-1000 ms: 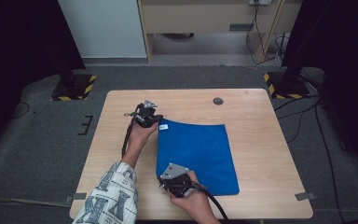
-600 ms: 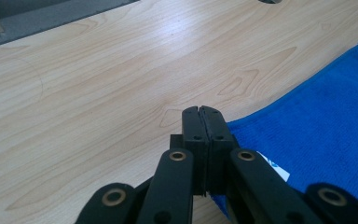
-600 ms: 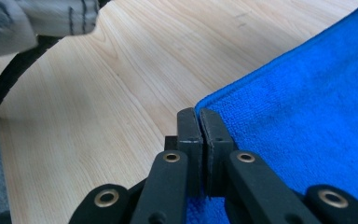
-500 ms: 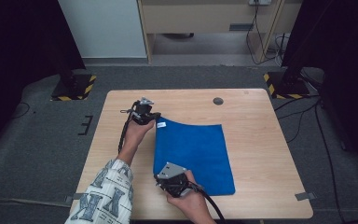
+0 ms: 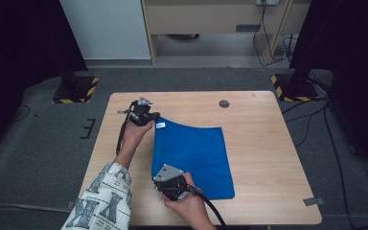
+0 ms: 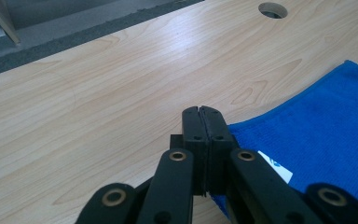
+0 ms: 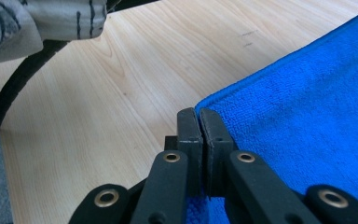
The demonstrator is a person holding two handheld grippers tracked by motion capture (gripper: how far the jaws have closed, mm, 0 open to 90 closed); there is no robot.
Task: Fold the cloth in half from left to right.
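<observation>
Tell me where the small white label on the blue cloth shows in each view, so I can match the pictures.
High view: white label at the blue cloth's far left corner, beside the left tongs.
Left gripper view: lower right, just right of the shut jaws.
Right gripper view: not in it.
Shared landmark: the cloth's hemmed edge on the wooden table.

Blue cloth [image 5: 191,155] slid left across bench [image 5: 268,143]. Its right side now sits farther from bench's right edge. Far edge of cloth slopes more, near-right corner pulled in. Left tool [image 5: 149,116] moved bit left with far corner. Patterned sleeve [image 5: 103,199] moved left too.
</observation>
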